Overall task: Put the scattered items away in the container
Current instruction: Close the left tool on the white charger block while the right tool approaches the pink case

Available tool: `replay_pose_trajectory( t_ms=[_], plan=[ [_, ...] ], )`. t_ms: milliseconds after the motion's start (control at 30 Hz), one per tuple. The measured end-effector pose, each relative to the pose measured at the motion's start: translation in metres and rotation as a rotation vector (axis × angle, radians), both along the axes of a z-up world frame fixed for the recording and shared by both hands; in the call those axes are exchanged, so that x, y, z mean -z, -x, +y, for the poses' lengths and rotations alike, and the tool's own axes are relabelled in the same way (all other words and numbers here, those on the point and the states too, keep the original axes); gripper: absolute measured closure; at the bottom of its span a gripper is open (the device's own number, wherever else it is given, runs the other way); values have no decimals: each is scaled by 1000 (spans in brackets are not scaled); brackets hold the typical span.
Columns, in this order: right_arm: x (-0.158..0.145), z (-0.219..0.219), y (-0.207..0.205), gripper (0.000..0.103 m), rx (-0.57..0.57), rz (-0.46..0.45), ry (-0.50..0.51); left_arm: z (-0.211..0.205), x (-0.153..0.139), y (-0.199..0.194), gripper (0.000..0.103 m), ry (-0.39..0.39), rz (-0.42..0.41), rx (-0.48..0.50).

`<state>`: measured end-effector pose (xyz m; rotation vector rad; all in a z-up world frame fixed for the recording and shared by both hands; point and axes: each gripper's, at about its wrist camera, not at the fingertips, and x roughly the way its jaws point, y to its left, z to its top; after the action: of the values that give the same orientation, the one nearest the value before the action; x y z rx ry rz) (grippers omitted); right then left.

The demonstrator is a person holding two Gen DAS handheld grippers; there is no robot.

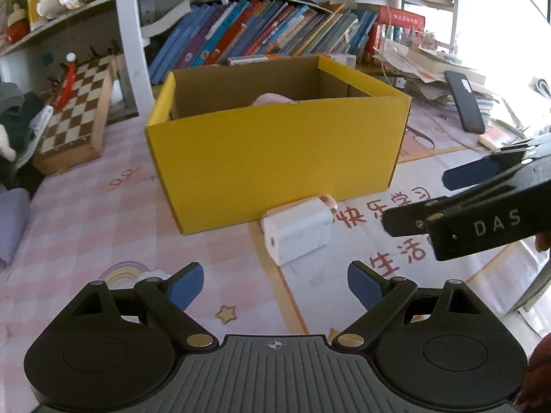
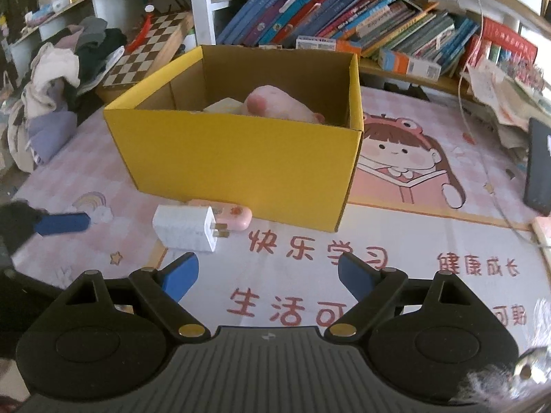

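While both your grippers hang over the mat, their jaws stand wide apart and hold nothing. Your left gripper (image 1: 275, 287) points at the white charger (image 1: 298, 234), which lies flat on the mat (image 1: 103, 220) just past its blue fingertips (image 1: 187, 284). Your right gripper (image 2: 267, 277) sits a bit to the right of the charger (image 2: 187, 229), over the red writing on the mat (image 2: 396, 186). The charger's metal prongs point to the right, and they reach up to a small pink case (image 2: 229, 215). The pink case lies right by the front wall of the yellow box (image 2: 241, 161). The box (image 1: 275, 151) stands open near the middle of the mat. Inside it, a soft pink toy (image 2: 279, 103) rests by the back wall, with a pale flat thing (image 2: 224, 105) beside it. A chessboard (image 1: 74, 113) leans at the mat's far left edge. Books (image 2: 330, 13) fill the shelf behind the box.
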<state>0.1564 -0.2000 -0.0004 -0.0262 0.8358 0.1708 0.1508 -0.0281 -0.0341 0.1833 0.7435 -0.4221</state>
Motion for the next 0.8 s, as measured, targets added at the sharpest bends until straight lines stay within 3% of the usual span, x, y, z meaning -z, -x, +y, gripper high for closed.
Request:
replay_pose_trajectory(
  t_ms=[433,533,600,633,800],
  plan=[
    [5,-15,-27,15,3,32,4,-20,13,-33,14,33,-5,20],
    [6,-17,-31,15,0,40,3,-23,16,-40,22,33,11,23],
    [7,-18,-33,15,-4,49,0,-25,19,-43,43,26,26,24],
    [8,-19,-34,15,-6,54,-2,-25,20,-43,47,25,35,27],
    [11,-17,-39,15,-16,66,-11,-20,21,-42,49,38,51,29]
  ],
)
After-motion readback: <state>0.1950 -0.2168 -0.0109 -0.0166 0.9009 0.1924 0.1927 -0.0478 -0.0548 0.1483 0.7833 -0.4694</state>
